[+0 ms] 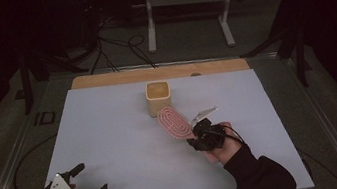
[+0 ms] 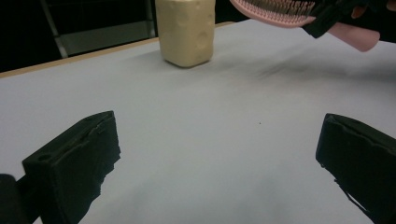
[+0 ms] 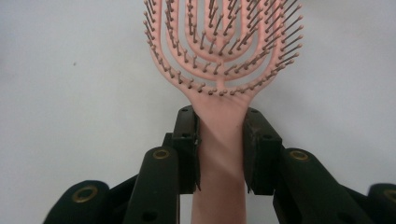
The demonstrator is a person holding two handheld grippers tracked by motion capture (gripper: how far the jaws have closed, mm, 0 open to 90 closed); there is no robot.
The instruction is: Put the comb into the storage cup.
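I have the right tongs (image 3: 219,144) clamped on the handle of the pink hairbrush (image 3: 219,51), held above the counter (image 1: 111,133) just right of the cream holder (image 1: 159,97); it looks light, stiff, a bit slippery, while the left tongs (image 1: 88,180) stand apart, empty.

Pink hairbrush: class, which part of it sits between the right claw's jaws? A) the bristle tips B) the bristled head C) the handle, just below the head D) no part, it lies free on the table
C: in the right gripper view the right claw presses both jaws on the handle of the pink hairbrush, just below its bristled head.
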